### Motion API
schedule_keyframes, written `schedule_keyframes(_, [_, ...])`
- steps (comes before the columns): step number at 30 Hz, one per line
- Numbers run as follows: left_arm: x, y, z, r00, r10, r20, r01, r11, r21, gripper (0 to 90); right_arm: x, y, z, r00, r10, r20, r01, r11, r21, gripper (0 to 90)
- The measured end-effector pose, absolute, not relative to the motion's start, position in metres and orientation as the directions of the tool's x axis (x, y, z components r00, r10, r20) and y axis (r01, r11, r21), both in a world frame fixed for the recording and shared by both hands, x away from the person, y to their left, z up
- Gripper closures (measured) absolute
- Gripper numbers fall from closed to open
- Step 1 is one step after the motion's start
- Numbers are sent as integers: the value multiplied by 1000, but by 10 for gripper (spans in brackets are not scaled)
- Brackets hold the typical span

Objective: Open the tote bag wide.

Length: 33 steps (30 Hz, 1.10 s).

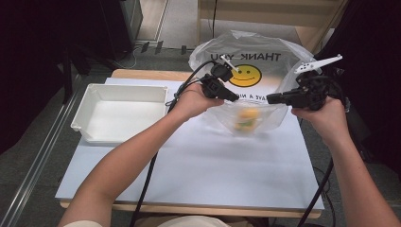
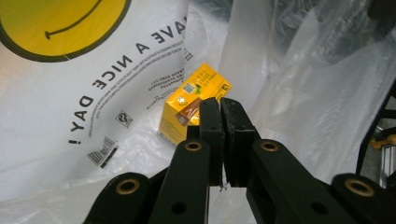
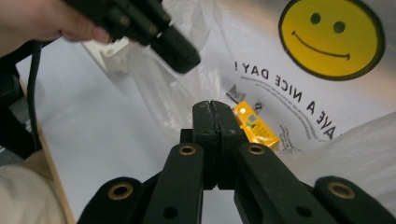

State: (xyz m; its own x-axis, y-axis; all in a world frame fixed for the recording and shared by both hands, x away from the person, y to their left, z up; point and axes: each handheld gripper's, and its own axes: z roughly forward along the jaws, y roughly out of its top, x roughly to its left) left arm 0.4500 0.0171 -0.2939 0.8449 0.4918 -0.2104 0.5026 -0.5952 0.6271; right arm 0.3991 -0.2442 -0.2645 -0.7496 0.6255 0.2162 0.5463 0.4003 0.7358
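At the left of the high view an empty white plastic tray (image 1: pixel 118 111) sits on the bench, then the left tool (image 1: pixel 232 97) and right tool (image 1: pixel 270 98), jaws closed tight, apparently pinching the opposite rim edges of the thin, slippery, limp translucent plastic bag (image 1: pixel 255 61) at upper centre, with a light, stiff yellow carton (image 1: pixel 248 118) inside.

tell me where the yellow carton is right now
The yellow carton sits inside the plastic bag at the far right of the table, below its smiley print, between the left claw and right claw.
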Motion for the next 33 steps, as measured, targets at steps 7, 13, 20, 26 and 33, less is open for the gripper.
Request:
schedule_keyframes(7, [444, 15, -300, 853, 477, -213, 493, -603, 627, 888, 417, -241, -271, -688, 695, 208, 585, 362, 726, 900])
schedule_keyframes(13, [443, 19, -309, 851, 475, -222, 499, -603, 622, 887, 425, -245, -290, -651, 723, 230, 627, 342, 700, 900])
schedule_keyframes(20, [444, 25, -320, 840, 486, -240, 518, -589, 620, 887, 425, -253, -309, -617, 748, 245, 666, 331, 668, 900])
schedule_keyframes(26, [440, 20, -327, 840, 477, -259, 524, -591, 613, 887, 418, -256, -310, -621, 744, 245, 659, 327, 678, 900])
schedule_keyframes(33, [431, 13, -323, 855, 447, -263, 505, -596, 624, 887, 416, -240, -280, -667, 713, 215, 597, 339, 727, 900])
